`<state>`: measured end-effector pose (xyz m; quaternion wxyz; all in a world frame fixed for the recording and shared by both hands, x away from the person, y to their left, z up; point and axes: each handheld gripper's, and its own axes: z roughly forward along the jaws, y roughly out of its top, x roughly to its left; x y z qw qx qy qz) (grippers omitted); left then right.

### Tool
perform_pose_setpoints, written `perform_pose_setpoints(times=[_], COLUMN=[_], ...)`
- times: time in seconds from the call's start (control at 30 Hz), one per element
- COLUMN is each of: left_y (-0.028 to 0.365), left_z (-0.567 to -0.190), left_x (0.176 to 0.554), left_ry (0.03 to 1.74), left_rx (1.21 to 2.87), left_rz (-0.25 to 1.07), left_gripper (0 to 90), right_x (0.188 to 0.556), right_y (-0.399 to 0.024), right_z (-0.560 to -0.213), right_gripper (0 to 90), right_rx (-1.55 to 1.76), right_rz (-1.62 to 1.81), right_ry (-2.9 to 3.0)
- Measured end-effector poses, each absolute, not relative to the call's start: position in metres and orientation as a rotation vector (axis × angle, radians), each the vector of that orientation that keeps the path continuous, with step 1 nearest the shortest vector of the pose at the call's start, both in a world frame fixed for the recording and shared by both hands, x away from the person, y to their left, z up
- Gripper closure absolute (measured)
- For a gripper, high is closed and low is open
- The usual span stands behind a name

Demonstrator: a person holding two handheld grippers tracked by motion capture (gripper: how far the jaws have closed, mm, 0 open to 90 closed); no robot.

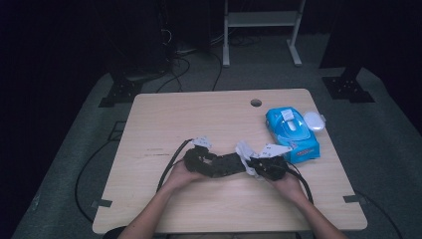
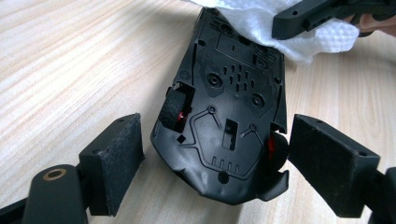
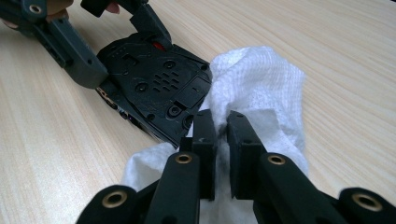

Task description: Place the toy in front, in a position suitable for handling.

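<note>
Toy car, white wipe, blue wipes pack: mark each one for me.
toy car [image 2: 224, 93], left gripper view, on its black underside, turned up.
white wipe [image 3: 261, 84], right gripper view, on the bunched part above the jaws.
blue wipes pack [image 1: 298, 144], high view, on its near blue end.

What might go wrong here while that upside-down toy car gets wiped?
The left hand-held gripper has its pads apart from the toy car, so a push from the white wipe may slide the car across the table. The right hand-held gripper pinches only a fold, so the wipe might pull free.
</note>
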<state>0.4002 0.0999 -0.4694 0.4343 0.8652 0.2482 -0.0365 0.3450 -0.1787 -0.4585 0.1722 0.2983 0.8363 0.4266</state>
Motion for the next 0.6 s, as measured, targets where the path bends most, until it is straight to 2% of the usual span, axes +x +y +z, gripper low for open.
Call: perform_pose_setpoints(times=[0.17,0.23,0.53,0.6], left_y=[0.1064,0.1072,0.1028,0.1021], left_z=[-0.4671,-0.4680,-0.4724,-0.4741], left_x=[0.4032,0.4039,0.4059,0.4058], left_ry=[0.645,0.644,0.705,0.706], left_rx=[2.125,2.124,2.156,2.151], left_rz=[-0.110,-0.112,-0.144,-0.157], left_gripper=[17.7,22.7,23.8,26.6], right_x=[0.3448,0.3444,0.3433,0.3423], right_y=[-0.1791,-0.1791,-0.1796,-0.1796], right_z=[-0.4588,-0.4587,-0.4588,-0.4585], right_gripper=[82.2,82.2,82.4,82.5], right_rx=[0.835,0.835,0.807,0.797], right_rz=[1.213,1.210,1.215,1.211], right_ry=[2.377,2.378,2.385,2.388])
